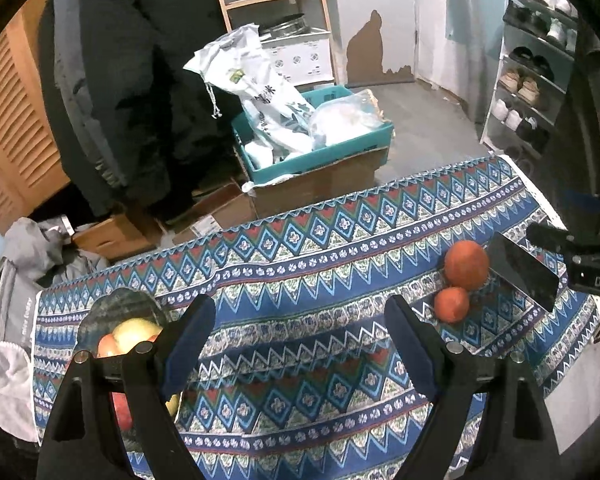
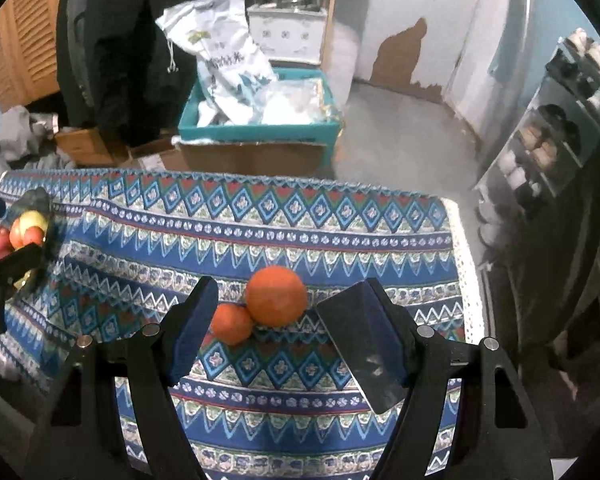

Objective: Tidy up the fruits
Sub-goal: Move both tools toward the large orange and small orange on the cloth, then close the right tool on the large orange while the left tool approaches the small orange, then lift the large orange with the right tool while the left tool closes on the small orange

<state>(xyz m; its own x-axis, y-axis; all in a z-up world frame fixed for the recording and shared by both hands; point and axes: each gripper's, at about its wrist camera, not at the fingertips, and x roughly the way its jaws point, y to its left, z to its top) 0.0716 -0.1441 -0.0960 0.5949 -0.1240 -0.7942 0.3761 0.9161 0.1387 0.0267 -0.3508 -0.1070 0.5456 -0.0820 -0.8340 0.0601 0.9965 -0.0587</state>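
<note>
Two oranges lie touching on the patterned tablecloth: a large one and a small one. My right gripper hovers over them, open, and both show in the gap between its fingers without the pads touching them. A dark glossy flat panel sits at its right finger. In the left wrist view the large orange and the small orange lie to the right. My left gripper is open and empty. A dark bowl with apples sits behind its left finger.
Beyond the table's far edge a teal crate with white bags rests on a cardboard box. A dark coat hangs at the left and a shoe rack stands at the right. The cloth's white right edge marks the table end.
</note>
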